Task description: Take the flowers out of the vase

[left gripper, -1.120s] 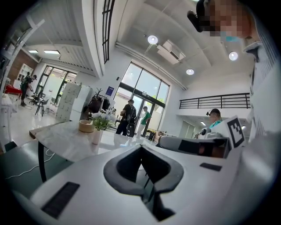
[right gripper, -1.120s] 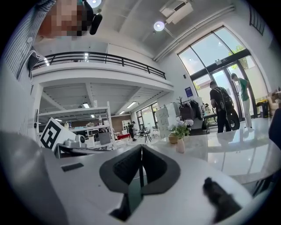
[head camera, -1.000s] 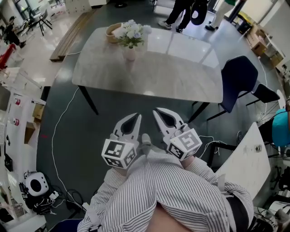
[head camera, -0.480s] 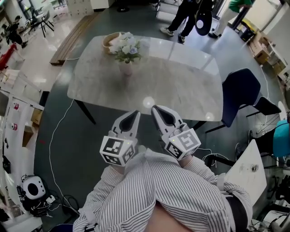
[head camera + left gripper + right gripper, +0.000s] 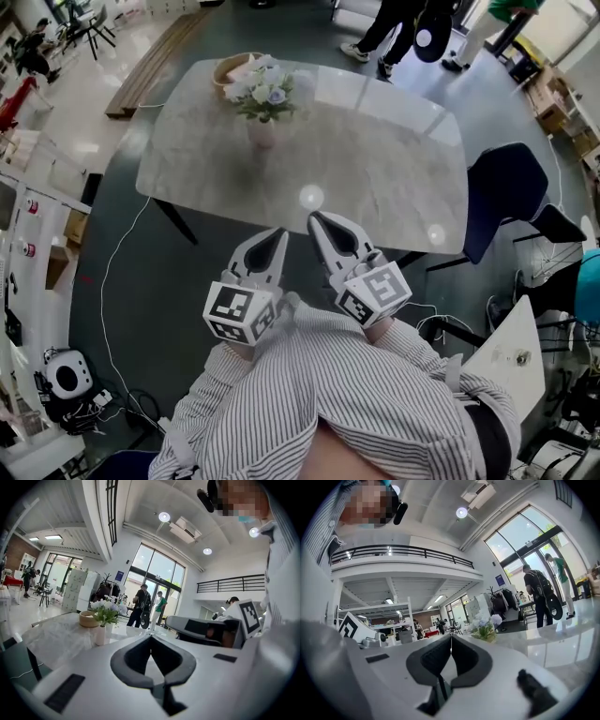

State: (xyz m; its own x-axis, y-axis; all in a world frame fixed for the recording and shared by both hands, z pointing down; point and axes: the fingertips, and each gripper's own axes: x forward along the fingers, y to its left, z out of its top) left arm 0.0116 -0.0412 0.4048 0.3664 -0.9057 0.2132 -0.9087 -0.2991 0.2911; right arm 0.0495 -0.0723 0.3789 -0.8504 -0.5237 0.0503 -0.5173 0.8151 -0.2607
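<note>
There is one pale, marble-patterned tabletop (image 5: 375, 169) with rounded corners. On its far left part stands one small pale pink vase (image 5: 264, 132), upright, with one bunch of white and pale blue flowers (image 5: 262, 82) with green leaves in it. The blooms are too small to count. One round, light wooden bowl (image 5: 227, 67) sits just behind the vase. One dark blue chair (image 5: 504, 184) stands at the tabletop's right edge. There are two grippers, both held low in front of a striped shirt (image 5: 356, 403), at the near edge of the tabletop and well apart from the vase.

The head view alone shows the chair. The left gripper view shows the vase, bowl and flowers from the side, and two people (image 5: 149, 605) standing beyond. The right gripper view shows the flowers, but the vase seems to be hidden behind the gripper's own body.

The left gripper (image 5: 279, 232) has its jaws closed, tips meeting, with nothing between them. The right gripper (image 5: 314, 217) likewise has its jaws pressed together and holds nothing. Neither touches the flowers, the vase or the tabletop.
</note>
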